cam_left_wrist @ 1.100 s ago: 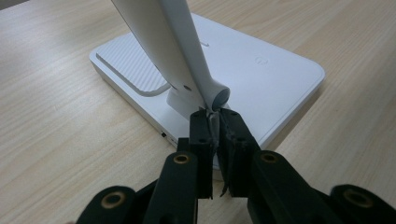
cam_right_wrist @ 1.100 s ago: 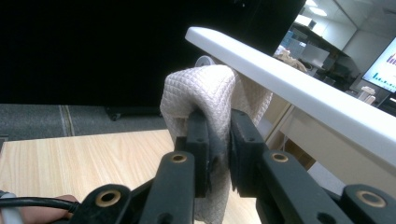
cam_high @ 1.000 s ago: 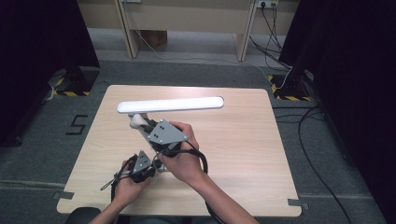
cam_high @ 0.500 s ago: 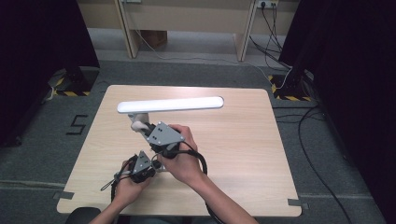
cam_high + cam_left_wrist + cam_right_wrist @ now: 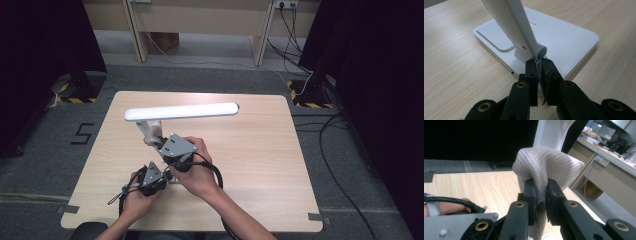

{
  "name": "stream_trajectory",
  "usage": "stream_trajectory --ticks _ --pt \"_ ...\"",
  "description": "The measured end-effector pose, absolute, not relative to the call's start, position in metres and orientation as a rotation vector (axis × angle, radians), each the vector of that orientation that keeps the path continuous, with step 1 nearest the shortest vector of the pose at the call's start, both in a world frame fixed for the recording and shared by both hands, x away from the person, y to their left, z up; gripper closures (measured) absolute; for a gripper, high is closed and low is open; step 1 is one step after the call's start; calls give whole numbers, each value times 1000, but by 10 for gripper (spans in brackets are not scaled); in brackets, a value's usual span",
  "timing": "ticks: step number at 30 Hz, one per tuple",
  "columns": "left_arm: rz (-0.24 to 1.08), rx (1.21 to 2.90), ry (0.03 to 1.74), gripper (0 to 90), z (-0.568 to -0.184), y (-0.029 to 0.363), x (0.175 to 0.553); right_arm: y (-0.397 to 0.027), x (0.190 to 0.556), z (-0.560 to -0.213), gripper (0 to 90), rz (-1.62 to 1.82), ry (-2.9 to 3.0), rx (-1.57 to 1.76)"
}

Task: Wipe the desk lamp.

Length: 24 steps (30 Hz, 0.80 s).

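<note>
Here the right gripper (image 5: 540,195) has its fingers clamped on a quilted beige cloth (image 5: 546,165); the left gripper (image 5: 539,72) fingers pinch the white lamp's (image 5: 514,27) hinge tab.

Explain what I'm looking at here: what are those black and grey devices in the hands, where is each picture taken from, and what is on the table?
A person sits at a wooden table and holds a hand-operated two-jaw clamp in each hand; there is no robot arm. The high view looks down from above the person. The other two pictures come from cameras riding on the clamps, looking along their black jaws.

On the table stands a white desk lamp with a long light bar, a slanted arm and a flat white base.

The left gripper is shut on a thin pale strip at the foot of the lamp arm, beside the hinge; what the strip is, I cannot tell. The right gripper is shut on a quilted cloth, bunched up against the lamp arm, possibly to wipe it.
</note>
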<state>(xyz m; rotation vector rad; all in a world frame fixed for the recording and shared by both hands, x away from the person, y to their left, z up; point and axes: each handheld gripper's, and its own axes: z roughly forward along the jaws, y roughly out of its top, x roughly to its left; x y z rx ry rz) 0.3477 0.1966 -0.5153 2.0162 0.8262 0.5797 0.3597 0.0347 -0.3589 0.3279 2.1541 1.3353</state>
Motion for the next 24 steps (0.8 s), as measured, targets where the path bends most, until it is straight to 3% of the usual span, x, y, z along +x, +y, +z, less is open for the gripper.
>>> stream_trajectory --ticks 24 --pt "594 2024 816 830 -515 196 347 22 366 -394 809 1261 2286 379"
